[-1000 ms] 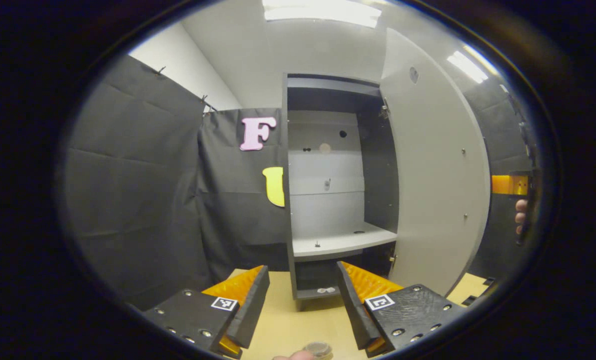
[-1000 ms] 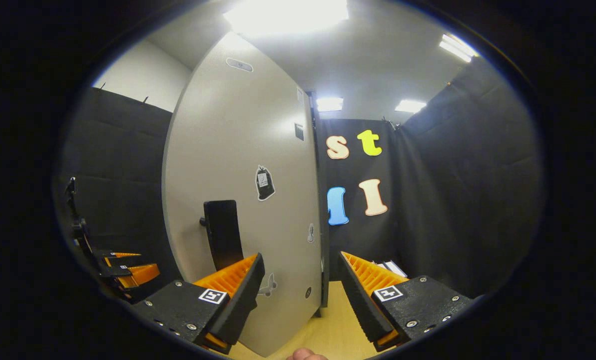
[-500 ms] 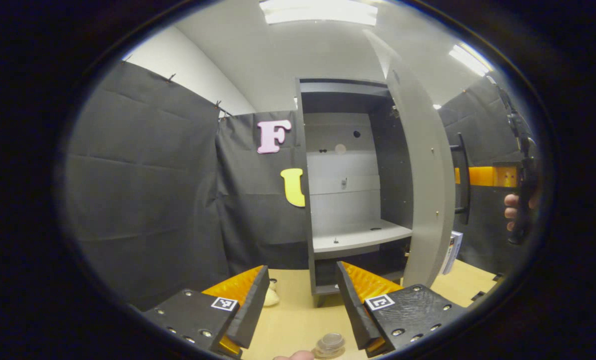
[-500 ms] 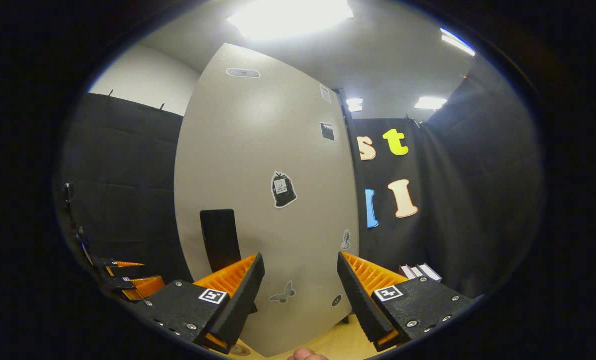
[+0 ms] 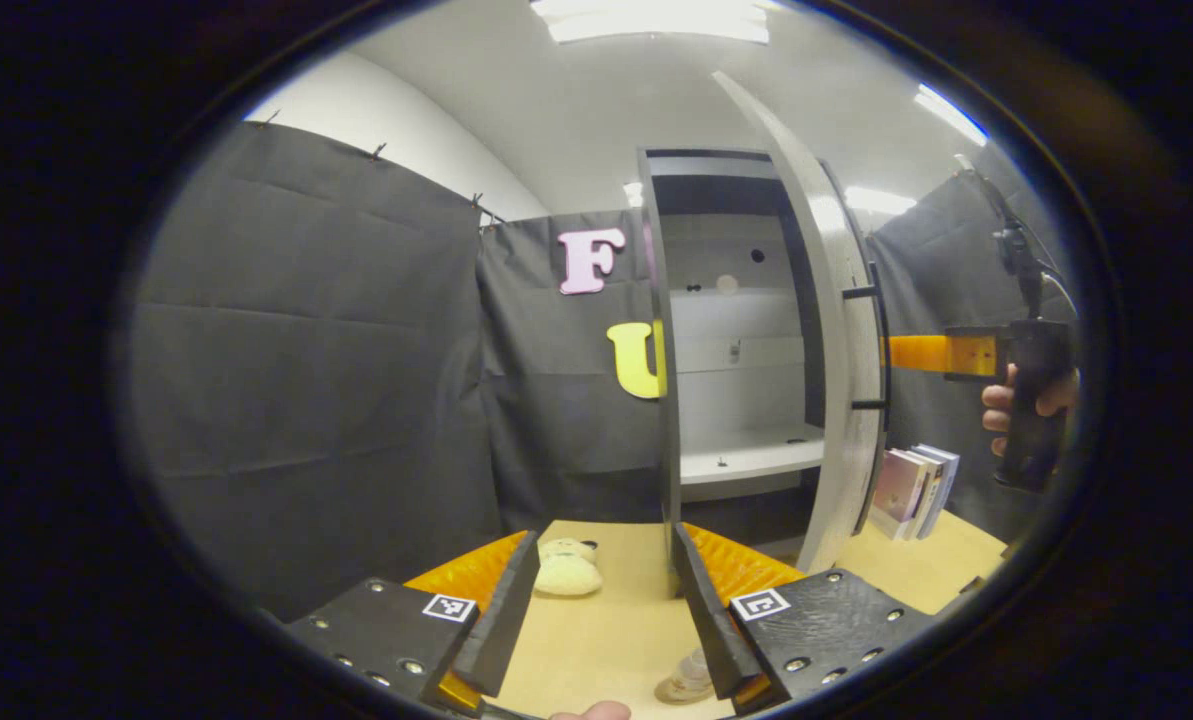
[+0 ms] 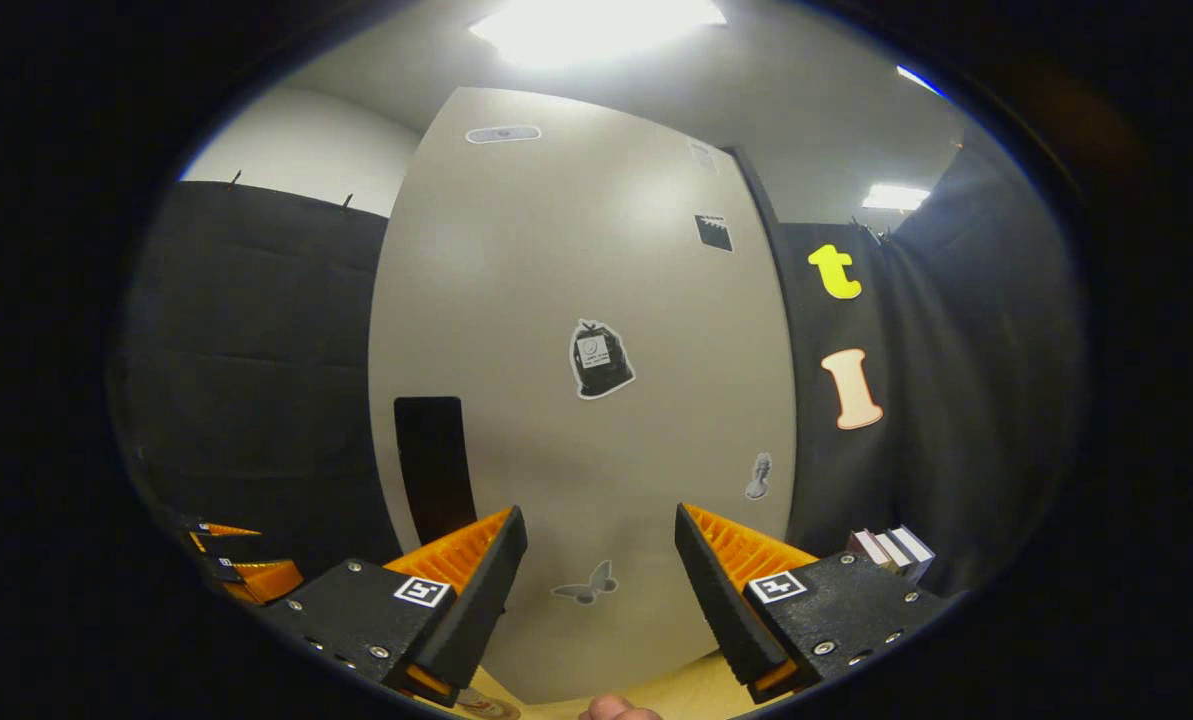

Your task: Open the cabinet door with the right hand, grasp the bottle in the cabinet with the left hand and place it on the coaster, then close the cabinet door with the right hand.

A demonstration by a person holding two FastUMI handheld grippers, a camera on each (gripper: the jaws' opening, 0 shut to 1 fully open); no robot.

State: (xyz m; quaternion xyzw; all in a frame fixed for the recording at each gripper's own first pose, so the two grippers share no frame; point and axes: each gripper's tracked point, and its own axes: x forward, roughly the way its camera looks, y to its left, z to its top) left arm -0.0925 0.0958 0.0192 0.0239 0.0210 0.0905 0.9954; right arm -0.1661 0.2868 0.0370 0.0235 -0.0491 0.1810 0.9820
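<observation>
In the left gripper view the grey cabinet [image 5: 746, 350] stands at the back of the table, its door [image 5: 836, 330] seen nearly edge-on and half swung in. A clear bottle [image 5: 691, 678] stands on a round coaster [image 5: 668, 693] just below my open left gripper [image 5: 604, 620], partly hidden by its right finger. Farther right, a hand [image 5: 1016, 400] holds the right gripper [image 5: 941, 355] level against the door's outer side near the black handle [image 5: 871, 350]. In the right gripper view the door's outer face [image 6: 596, 400] and handle [image 6: 434, 465] stand close before my open right gripper [image 6: 596, 590].
A cream plush toy [image 5: 568, 570] lies on the wooden table [image 5: 606, 640] left of the cabinet. Books [image 5: 916, 485] lean to the right of the door, also visible as books [image 6: 891, 550] in the right gripper view. The left gripper [image 6: 246, 570] shows at the lower left there.
The door has swung a good way toward shut, with the right gripper following its outer face. The left gripper has drawn back and to the left, bringing the bottle and coaster into view.
</observation>
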